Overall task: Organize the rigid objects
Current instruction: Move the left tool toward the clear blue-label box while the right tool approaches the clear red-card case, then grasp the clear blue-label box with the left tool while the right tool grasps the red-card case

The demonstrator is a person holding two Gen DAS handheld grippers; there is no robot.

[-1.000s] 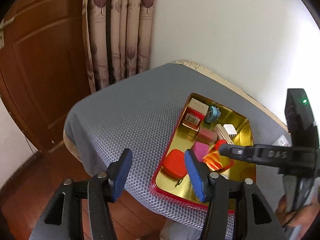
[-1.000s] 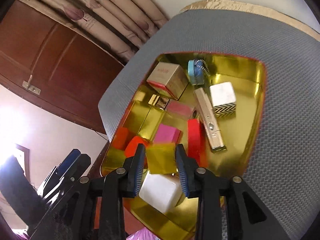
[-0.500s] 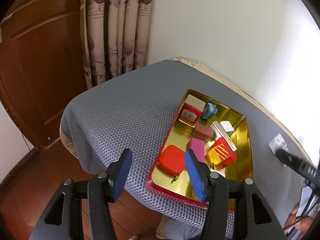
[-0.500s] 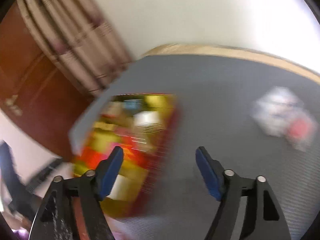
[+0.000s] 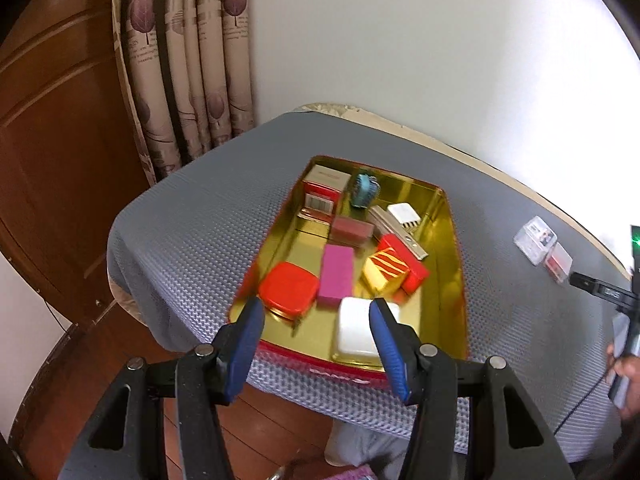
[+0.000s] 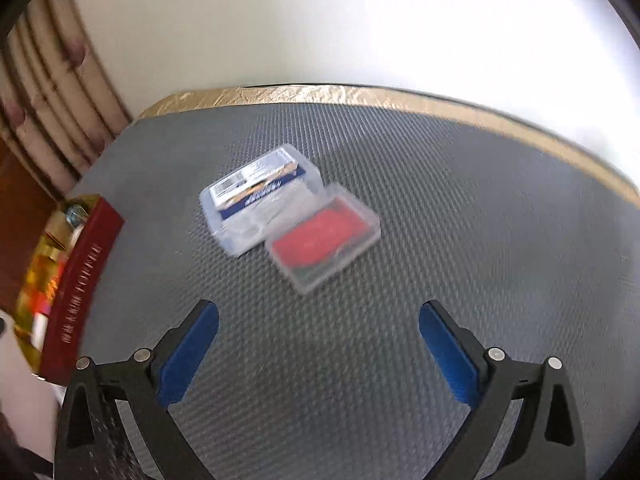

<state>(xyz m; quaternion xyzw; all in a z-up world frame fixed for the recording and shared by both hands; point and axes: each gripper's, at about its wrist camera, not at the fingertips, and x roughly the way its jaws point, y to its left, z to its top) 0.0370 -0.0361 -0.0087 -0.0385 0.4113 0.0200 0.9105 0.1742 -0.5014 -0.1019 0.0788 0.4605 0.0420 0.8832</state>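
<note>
Overhead in the left wrist view, the left gripper (image 5: 316, 332) hangs above the near end of a shallow gold-lined metal tray with a red outer wall (image 5: 450, 248), its blue-padded jaws partly apart with nothing clamped between them. Behind the jaws, low in the frame, a white rounded box (image 5: 354, 332) lies in the tray's near end. Further up sit a red rounded-square tin (image 5: 288, 290), a magenta rectangular block (image 5: 336, 274), a yellow box with red stripes (image 5: 384, 272) touching a red box (image 5: 414, 272), a dull pink bar (image 5: 351, 230), a teal roll-like item (image 5: 363, 190) and a cream-and-red carton (image 5: 322, 188) at the far end. The tray rests on a grey textured table cover (image 5: 200, 232).

At the centre of the right wrist view, two clear plastic cases lie touching on the cover: one with a blue-and-white label (image 6: 258, 196) to the upper left, one with red contents (image 6: 324, 236) to the lower right. The right gripper (image 6: 318, 344) sits below them in the frame, jaws opening wide and empty, apart from both cases. The tray shows at this frame's left edge, blurred.
</note>
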